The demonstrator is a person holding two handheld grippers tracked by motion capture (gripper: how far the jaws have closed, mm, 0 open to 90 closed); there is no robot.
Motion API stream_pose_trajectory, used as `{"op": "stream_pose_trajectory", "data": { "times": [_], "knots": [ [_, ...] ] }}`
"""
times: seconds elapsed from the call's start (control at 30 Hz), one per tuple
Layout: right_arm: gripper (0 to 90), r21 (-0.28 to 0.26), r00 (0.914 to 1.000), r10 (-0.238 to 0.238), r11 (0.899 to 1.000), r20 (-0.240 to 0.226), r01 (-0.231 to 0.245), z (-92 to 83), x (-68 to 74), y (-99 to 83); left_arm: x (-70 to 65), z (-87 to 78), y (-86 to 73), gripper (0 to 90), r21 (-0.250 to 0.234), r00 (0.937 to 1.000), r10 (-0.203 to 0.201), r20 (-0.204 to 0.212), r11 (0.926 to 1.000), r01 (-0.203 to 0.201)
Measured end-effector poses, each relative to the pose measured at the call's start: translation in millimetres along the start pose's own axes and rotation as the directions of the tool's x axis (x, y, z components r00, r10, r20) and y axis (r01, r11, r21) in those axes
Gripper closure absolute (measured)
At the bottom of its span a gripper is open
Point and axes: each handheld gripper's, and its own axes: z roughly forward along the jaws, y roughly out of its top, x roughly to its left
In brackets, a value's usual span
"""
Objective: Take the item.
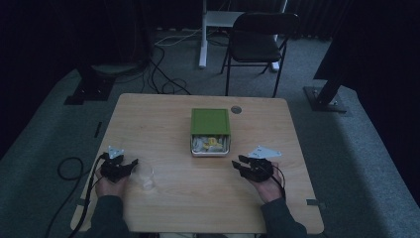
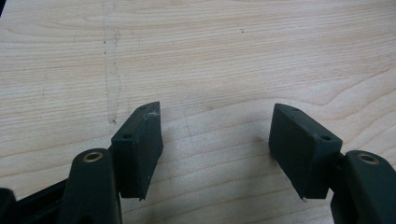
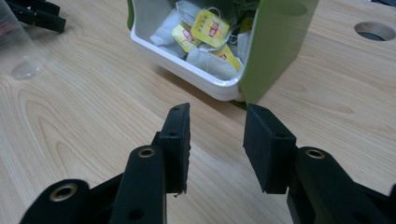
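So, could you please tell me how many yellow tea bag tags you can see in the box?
3, in the right gripper view: a large tag on top, one to its left, one lower right. More may be hidden under the green lid.

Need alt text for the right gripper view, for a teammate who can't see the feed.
The right gripper, jaws open with nothing between them, points at a white box of yellow-tagged tea bags, its green lid slid partway back. A clear cup stands on the wooden table at upper left.
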Motion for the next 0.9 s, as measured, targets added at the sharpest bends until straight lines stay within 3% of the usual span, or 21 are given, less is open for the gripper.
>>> {"op": "stream_pose_trajectory", "data": {
  "times": [0.37,0.9],
  "knots": [
    [65.8,-0.010,0.9994,-0.031,0.999,-0.013,0.031,6.5,8.0,10.6,-0.1,0.0,0.0,36.0,0.000,1.0000,-0.001,0.000,1.0000,0.001],
    [72.9,-0.023,0.9992,-0.033,0.999,-0.023,0.033,25.8,17.7,26.4,0.0,0.0,0.0,36.0,0.000,1.0000,-0.001,0.000,1.0000,0.001]
  ]
}}
